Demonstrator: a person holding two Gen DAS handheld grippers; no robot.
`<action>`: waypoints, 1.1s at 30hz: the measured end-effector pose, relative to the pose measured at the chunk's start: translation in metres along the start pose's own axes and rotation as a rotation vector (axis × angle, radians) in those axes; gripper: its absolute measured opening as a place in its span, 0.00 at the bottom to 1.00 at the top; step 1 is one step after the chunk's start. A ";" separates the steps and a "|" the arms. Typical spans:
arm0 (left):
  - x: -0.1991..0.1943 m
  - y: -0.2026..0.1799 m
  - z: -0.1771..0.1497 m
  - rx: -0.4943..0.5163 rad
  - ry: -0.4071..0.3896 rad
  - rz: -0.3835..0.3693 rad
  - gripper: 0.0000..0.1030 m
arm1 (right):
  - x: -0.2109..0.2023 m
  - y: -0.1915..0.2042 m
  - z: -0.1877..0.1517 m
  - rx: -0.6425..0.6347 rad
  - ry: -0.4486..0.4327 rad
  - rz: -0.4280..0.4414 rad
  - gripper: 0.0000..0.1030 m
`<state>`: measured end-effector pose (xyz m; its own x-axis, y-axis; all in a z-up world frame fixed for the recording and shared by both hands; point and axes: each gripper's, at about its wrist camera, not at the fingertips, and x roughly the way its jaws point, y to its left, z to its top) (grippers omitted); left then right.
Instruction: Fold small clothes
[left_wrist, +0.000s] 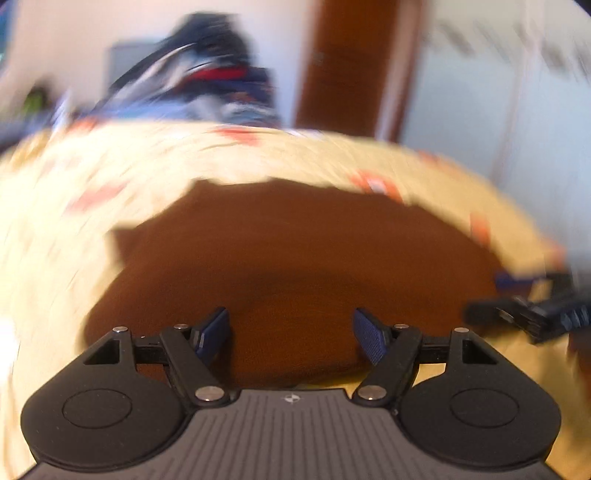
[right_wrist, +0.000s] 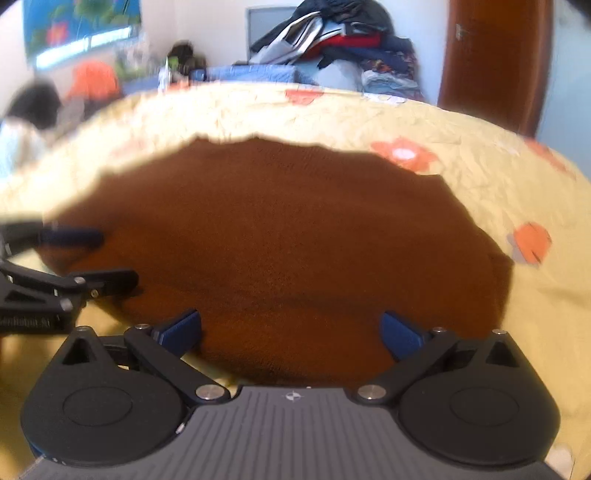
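Note:
A brown knitted garment (right_wrist: 288, 229) lies flat on a yellow bedspread with orange flowers (right_wrist: 480, 125); it also fills the middle of the blurred left wrist view (left_wrist: 295, 251). My left gripper (left_wrist: 291, 332) is open over the garment's near edge, nothing between its blue pads. My right gripper (right_wrist: 291, 332) is open over the near edge too, empty. The left gripper shows at the left of the right wrist view (right_wrist: 103, 258), open, at the garment's left edge. The right gripper shows at the right of the left wrist view (left_wrist: 524, 310).
A heap of mixed clothes (right_wrist: 332, 44) is piled beyond the bed's far edge, also in the left wrist view (left_wrist: 199, 81). A brown wooden door (right_wrist: 495, 59) stands at the back right. An orange object (right_wrist: 96, 77) and dark items sit at the back left.

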<state>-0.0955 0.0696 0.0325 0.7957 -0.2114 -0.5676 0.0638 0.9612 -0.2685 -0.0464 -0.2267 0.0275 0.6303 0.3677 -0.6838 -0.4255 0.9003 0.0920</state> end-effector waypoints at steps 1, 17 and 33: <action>-0.008 0.018 -0.001 -0.116 -0.001 -0.011 0.74 | -0.013 -0.007 -0.002 0.040 -0.032 0.018 1.00; 0.010 0.089 -0.010 -0.811 0.099 -0.219 0.73 | -0.038 -0.112 -0.041 0.533 0.016 0.100 0.92; -0.002 0.110 -0.014 -0.871 0.125 -0.181 0.73 | -0.029 -0.141 -0.032 0.738 0.087 0.308 0.88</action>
<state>-0.0986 0.1736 -0.0073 0.7432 -0.4136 -0.5260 -0.3381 0.4462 -0.8286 -0.0257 -0.3720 0.0113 0.4884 0.6324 -0.6013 -0.0140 0.6947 0.7192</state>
